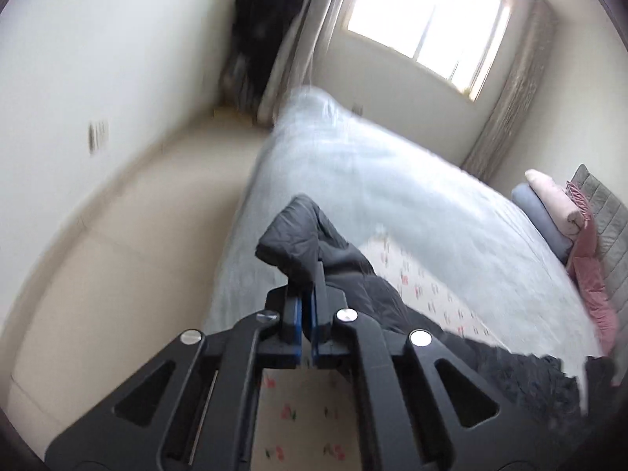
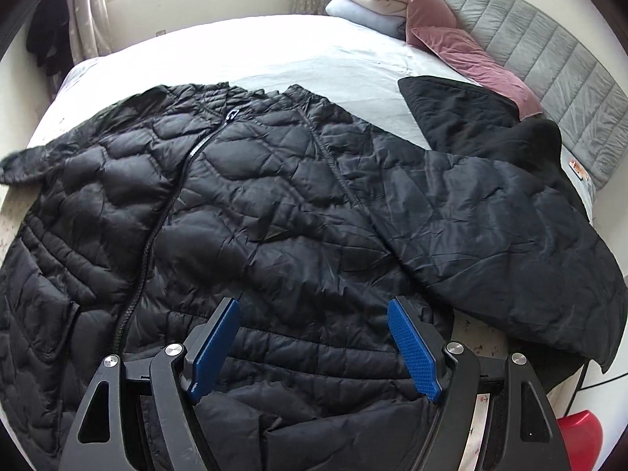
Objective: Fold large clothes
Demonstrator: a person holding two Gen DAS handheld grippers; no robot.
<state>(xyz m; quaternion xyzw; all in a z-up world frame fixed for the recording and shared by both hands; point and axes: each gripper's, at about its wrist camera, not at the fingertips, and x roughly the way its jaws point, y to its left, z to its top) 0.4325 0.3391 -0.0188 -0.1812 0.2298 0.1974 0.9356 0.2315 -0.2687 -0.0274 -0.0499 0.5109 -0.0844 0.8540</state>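
Left claw [image 1: 307,274] pinching one jacket [image 1: 314,235], right claw [image 2: 314,345] spread

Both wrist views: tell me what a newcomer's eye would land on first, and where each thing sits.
The black quilted puffer jacket dominates, spread zipper-up across the pale bed, one sleeve flung toward the grey padded headboard. The right gripper hovers open over its hem, while the left gripper is shut on a dark sleeve end lifted above the bed's edge. The bright window glares behind.
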